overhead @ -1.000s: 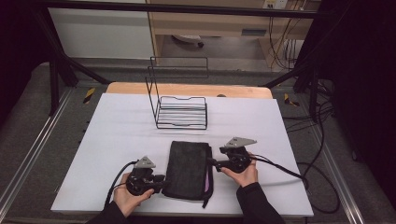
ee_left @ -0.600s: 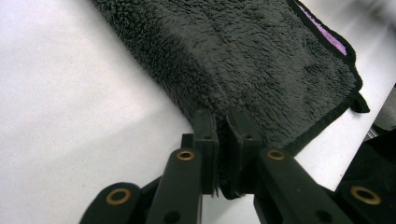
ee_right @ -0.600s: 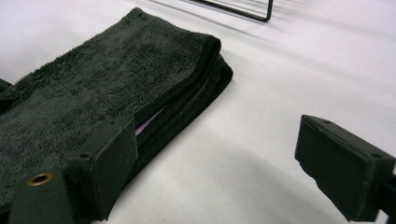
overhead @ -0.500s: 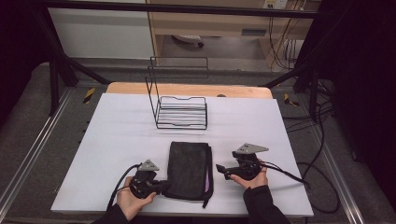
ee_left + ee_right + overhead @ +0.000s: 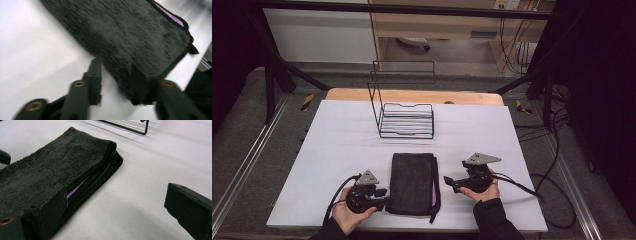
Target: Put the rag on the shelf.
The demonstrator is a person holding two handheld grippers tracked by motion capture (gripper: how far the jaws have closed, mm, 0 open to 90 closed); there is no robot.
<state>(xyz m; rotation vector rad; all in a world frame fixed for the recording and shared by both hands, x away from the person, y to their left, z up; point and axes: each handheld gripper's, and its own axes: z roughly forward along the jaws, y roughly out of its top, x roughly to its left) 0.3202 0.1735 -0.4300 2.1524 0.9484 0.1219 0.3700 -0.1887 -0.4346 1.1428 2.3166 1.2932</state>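
On the white worktop [image 5: 337,150], the left gripper [image 5: 379,197] sits at the near-left corner of the folded black towel [image 5: 414,182], held in the person's left hand [image 5: 347,215]. In the left gripper view its fingers [image 5: 96,72] have just been opening: one lies on the bare worktop beside the towel's edge, the other rests over the pile at the corner, with the edge between them but not pinched.

The towel lies flat near the front middle of the worktop, long side running away from the person, a purple strip [image 5: 433,192] showing along its right edge. Beyond it stands a black wire rack [image 5: 407,120], well apart.

The right gripper [image 5: 449,182], in the right hand [image 5: 482,192], is just beside the towel's right edge. Its fingers [image 5: 50,205] have also just been opening and stand spread wide: one next to the towel's side, the other over bare worktop, grasping nothing.
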